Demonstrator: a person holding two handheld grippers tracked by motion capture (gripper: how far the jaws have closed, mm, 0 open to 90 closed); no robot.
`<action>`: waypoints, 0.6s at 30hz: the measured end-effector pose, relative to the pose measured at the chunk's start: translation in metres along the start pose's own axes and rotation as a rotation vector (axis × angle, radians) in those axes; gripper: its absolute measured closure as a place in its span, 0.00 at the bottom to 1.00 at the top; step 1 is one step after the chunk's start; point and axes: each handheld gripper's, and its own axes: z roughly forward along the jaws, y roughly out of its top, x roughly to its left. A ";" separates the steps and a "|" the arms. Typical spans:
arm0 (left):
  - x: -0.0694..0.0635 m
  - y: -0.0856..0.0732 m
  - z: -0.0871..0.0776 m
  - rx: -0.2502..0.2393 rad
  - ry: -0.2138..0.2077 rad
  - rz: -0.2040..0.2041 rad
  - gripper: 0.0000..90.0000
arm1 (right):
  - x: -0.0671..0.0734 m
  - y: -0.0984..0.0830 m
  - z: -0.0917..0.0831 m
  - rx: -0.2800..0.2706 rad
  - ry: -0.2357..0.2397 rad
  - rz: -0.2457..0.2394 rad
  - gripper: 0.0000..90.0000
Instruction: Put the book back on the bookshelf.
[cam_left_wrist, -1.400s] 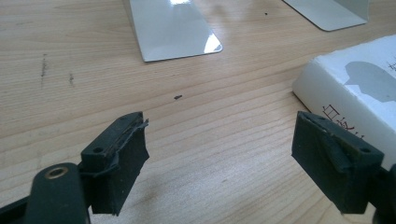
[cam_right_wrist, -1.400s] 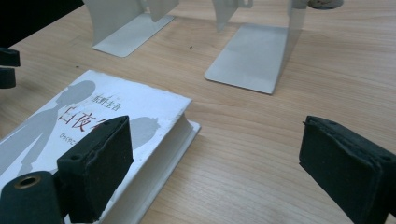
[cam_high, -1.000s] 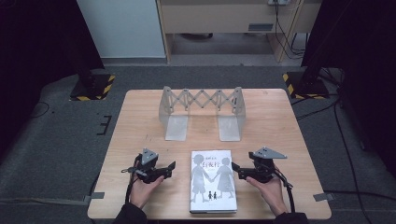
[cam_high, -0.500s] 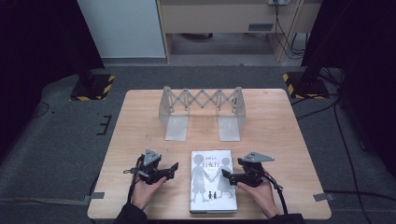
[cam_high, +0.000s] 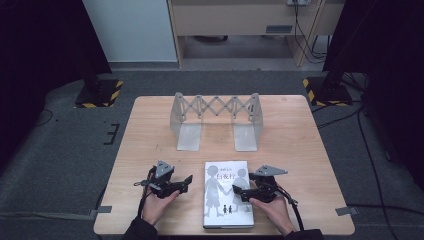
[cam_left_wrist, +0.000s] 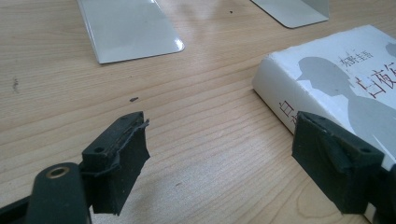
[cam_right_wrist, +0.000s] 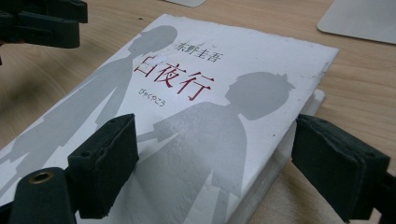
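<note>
Left gripper (cam_high: 189, 179) wide apart beside white book (cam_high: 227, 194); nothing gripped. Right gripper (cam_high: 236, 191) spread astride book's edge, just narrowing; not clamped.

White book (cam_high: 227, 195) with grey silhouettes and red title between the black tools; pale wood-grain desk (cam_high: 300, 150), silver-grey rack (cam_high: 216, 120).

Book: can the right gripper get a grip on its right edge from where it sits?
Probably yes. The right gripper sits open at the book, one jaw over the cover, the other outside the page edge, nothing between.
</note>
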 end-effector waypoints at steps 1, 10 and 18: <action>0.000 0.000 0.000 0.001 -0.001 0.000 0.19 | 0.000 0.000 0.000 0.004 0.008 0.010 0.16; 0.000 0.000 0.000 0.001 0.001 -0.003 0.19 | 0.003 0.003 -0.004 -0.032 0.023 -0.008 0.17; 0.000 0.000 0.001 0.005 -0.001 0.000 0.19 | 0.006 0.012 -0.007 -0.101 0.047 -0.026 0.17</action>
